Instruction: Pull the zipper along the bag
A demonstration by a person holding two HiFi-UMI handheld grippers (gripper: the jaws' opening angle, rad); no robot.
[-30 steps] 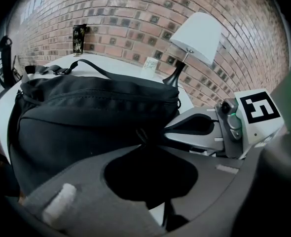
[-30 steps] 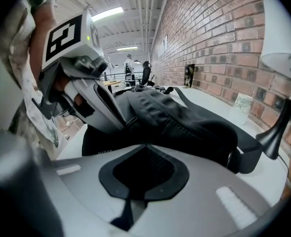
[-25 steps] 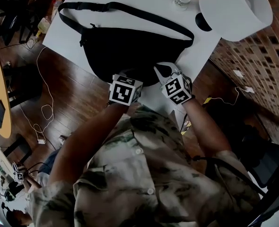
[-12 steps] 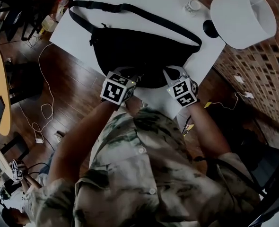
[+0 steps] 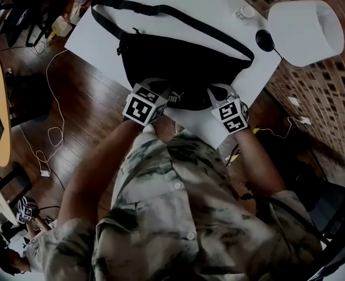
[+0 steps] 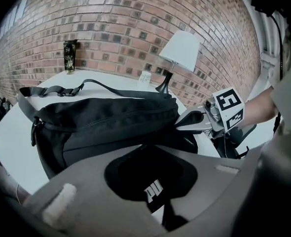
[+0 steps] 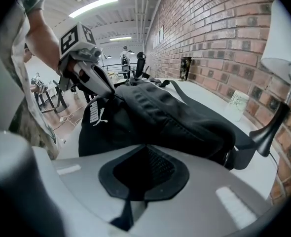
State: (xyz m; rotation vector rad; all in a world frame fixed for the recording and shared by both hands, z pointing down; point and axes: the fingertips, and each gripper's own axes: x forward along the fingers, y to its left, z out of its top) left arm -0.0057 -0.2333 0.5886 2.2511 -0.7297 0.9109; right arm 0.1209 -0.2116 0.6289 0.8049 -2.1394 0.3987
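Observation:
A black waist bag (image 5: pixel 184 57) lies on the white table (image 5: pixel 102 34), its strap (image 5: pixel 161 10) looped along the far side. My left gripper (image 5: pixel 159 91) is at the bag's near edge, left of the white logo. Seen from the left gripper view, its jaws (image 6: pixel 148 149) are closing, and the logo fabric is pinched between them. My right gripper (image 5: pixel 216 93) sits at the near edge further right. The right gripper view shows it (image 7: pixel 143 151) shut on the bag's dark fabric. A small pull tab (image 6: pixel 34 128) hangs at the bag's left end.
A white lamp (image 5: pixel 304 31) stands at the table's far right corner, with a small glass (image 5: pixel 245 12) beside it. A dark can (image 6: pixel 70 56) stands at the far side by the brick wall. Cables lie on the wood floor (image 5: pixel 55 133) to the left.
Both grippers have pushed a little further onto the bag's near edge. The bag's white logo now shows between them.

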